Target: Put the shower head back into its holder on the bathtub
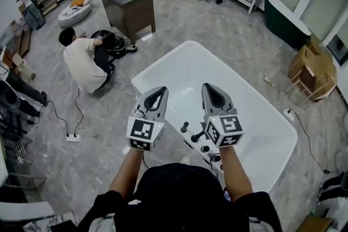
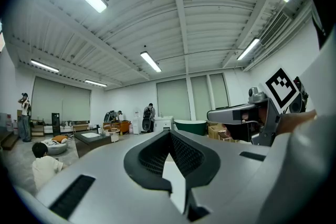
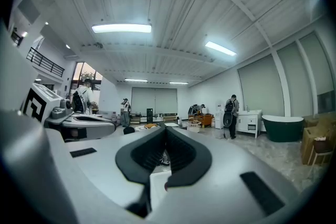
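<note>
A white freestanding bathtub (image 1: 179, 70) stands on the floor below me in the head view. Black tap fittings (image 1: 185, 127) and a black handle-like part (image 1: 199, 136) sit on its near rim; I cannot tell the shower head from its holder there. My left gripper (image 1: 158, 93) and right gripper (image 1: 212, 88) hang side by side above the tub's near end, pointing level. Both are shut with nothing between the jaws. The left gripper view shows its closed tips (image 2: 169, 132) against the room, and the right gripper view shows the same (image 3: 165, 128).
A person (image 1: 81, 60) crouches on the floor left of the tub near cables and a power strip (image 1: 73, 137). Behind stands a dark cabinet with a sink (image 1: 130, 8). A dark green tub (image 1: 285, 22) and cardboard boxes (image 1: 312, 70) are at the right.
</note>
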